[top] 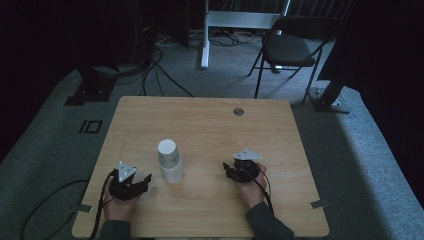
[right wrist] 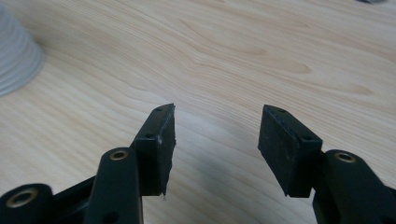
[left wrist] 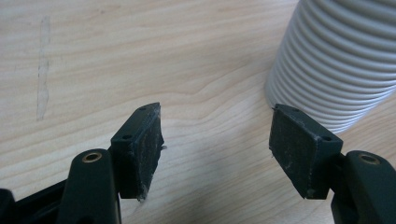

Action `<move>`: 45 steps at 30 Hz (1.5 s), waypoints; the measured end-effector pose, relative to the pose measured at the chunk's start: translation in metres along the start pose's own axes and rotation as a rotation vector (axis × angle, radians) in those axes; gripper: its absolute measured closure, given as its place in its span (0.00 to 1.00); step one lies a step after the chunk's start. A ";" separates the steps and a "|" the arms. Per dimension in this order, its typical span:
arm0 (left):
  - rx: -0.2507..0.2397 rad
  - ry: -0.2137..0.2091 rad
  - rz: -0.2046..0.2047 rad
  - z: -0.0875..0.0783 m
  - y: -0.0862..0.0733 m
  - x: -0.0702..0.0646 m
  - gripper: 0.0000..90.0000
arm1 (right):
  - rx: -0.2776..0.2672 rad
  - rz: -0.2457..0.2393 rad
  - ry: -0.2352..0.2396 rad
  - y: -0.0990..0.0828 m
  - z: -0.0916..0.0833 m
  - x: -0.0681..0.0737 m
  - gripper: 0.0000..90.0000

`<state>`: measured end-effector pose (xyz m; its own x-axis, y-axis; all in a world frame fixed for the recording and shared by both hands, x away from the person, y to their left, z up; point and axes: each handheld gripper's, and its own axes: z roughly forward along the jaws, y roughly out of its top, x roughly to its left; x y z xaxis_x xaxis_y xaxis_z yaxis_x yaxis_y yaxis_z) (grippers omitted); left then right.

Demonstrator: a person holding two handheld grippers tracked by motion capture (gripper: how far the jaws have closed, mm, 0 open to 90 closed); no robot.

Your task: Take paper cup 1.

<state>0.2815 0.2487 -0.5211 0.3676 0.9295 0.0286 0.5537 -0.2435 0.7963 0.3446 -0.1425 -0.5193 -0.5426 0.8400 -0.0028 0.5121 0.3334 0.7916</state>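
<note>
Dim room, grey carpet, folding chair [top: 292, 47] behind a light wooden table [top: 210, 120]. Left gripper [top: 141, 183] spread, empty, just beside the ribbed white cup stack [top: 169, 161]; ribs clear in left gripper view. Right gripper [top: 229, 171] spread, empty, apart.

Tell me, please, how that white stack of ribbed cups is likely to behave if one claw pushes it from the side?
The stack of cups stands upside down, tall and narrow on the table, so a high push would probably tip it. It looks like thin disposable material, likely light, so it may slide easily. The ribbed wall should give the pads some bite.
</note>
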 end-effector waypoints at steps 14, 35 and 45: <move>-0.083 -0.146 -0.007 -0.009 0.015 -0.018 0.36 | -0.055 -0.046 0.119 0.029 -0.028 0.018 0.49; -0.128 -0.231 0.059 -0.002 0.029 -0.035 0.33 | -0.149 -0.180 0.291 0.077 -0.031 0.058 0.51; -0.136 -0.240 0.079 0.004 0.031 -0.038 0.33 | -0.165 -0.201 0.348 0.094 -0.028 0.075 0.47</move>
<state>0.2875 0.2052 -0.5000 0.5812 0.8129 -0.0375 0.4169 -0.2579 0.8716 0.3335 -0.0604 -0.4283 -0.8272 0.5616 0.0173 0.2758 0.3790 0.8833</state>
